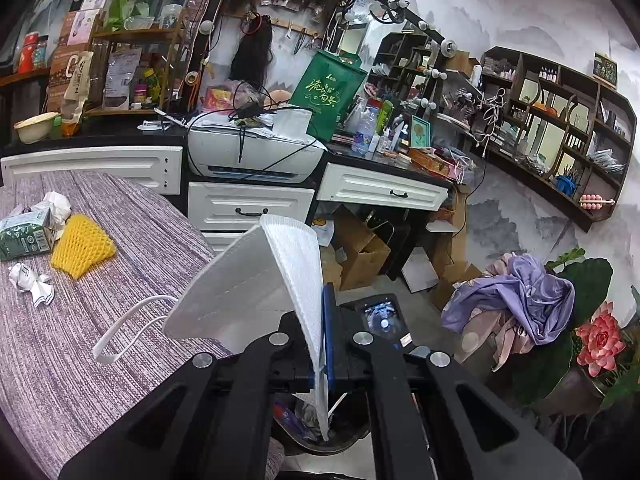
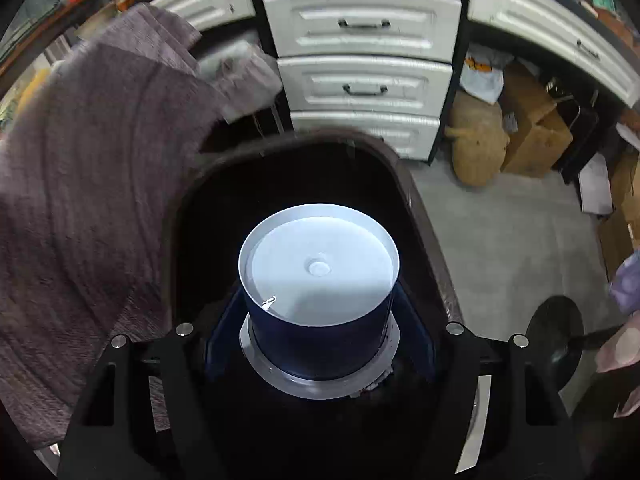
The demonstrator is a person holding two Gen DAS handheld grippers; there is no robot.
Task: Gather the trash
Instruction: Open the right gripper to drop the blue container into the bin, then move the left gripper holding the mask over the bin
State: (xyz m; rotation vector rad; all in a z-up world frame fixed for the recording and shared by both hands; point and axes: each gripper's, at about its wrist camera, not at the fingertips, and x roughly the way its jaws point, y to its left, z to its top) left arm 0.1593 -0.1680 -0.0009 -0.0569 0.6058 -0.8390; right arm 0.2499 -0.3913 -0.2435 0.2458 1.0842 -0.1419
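My left gripper is shut on a white face mask, which stands up from the jaws with its ear loops hanging over the table edge. Below it, between the gripper's arms, shows the dark trash bin with scraps inside. In the right wrist view my right gripper points steeply down into the same dark-rimmed bin. Its blue pads clamp a dark blue cup, whose white bottom faces the camera. On the purple tablecloth lie a yellow foam net, a green carton and crumpled paper.
White drawers and a black counter with a printer stand behind the bin. Cardboard boxes and a burlap sack sit on the floor to the right. A purple cloth heap and a potted flower lie further right.
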